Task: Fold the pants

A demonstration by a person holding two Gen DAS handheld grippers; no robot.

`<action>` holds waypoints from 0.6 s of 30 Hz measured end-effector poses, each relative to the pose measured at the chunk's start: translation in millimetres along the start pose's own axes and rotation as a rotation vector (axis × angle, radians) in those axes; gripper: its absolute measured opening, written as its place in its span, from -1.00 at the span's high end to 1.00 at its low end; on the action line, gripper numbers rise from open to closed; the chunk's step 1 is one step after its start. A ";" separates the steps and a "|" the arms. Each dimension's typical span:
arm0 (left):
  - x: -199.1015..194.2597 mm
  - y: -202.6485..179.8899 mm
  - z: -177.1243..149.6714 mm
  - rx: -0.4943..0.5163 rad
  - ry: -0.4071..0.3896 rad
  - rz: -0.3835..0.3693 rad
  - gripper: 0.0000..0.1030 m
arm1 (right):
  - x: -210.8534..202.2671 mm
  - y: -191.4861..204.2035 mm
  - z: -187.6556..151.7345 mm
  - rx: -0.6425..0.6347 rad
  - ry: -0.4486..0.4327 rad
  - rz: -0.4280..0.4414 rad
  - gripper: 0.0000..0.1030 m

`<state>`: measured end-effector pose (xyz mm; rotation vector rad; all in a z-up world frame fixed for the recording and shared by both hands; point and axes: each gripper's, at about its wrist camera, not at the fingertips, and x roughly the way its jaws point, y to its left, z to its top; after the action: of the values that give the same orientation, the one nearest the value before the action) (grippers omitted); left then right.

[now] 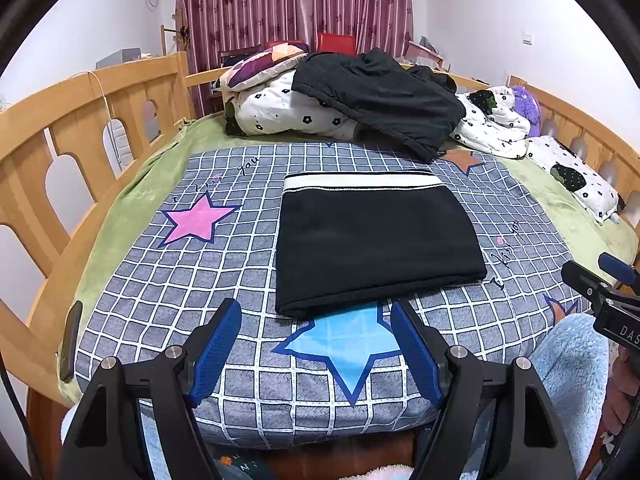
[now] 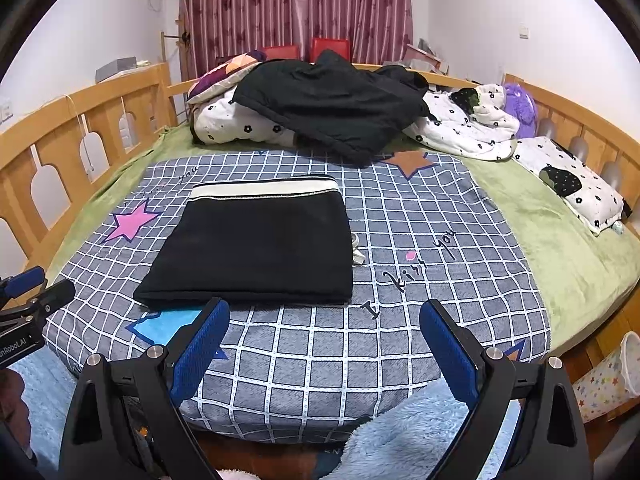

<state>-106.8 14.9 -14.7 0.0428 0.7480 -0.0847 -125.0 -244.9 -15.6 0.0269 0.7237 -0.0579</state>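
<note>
On the grid-patterned grey bed sheet (image 1: 240, 360), lying folded: soft, limp black pants with white waistband (image 1: 376, 248), best pinched at near fold edge; hovering released, holding nothing: left gripper (image 1: 316, 348), right gripper (image 2: 324, 344).

bin (image 2: 612, 376) partly cut off at edge

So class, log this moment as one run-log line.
pants: folded, on bed | left tongs: open, empty | right tongs: open, empty
</note>
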 end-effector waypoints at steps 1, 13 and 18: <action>-0.1 0.0 -0.3 0.000 -0.001 -0.001 -0.46 | -0.5 0.1 0.1 0.001 -0.001 0.000 -0.84; -6.8 -0.9 -0.1 -0.010 -0.016 -0.002 -0.46 | -6.9 -2.1 1.7 0.003 -0.021 -0.004 -0.84; -10.3 -1.8 1.4 -0.015 -0.023 -0.004 -0.46 | -9.2 -3.2 1.9 0.006 -0.026 -0.003 -0.84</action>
<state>-113.5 13.7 -6.7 0.0259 0.7260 -0.0830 -130.8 -247.8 -8.0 0.0303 0.6973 -0.0630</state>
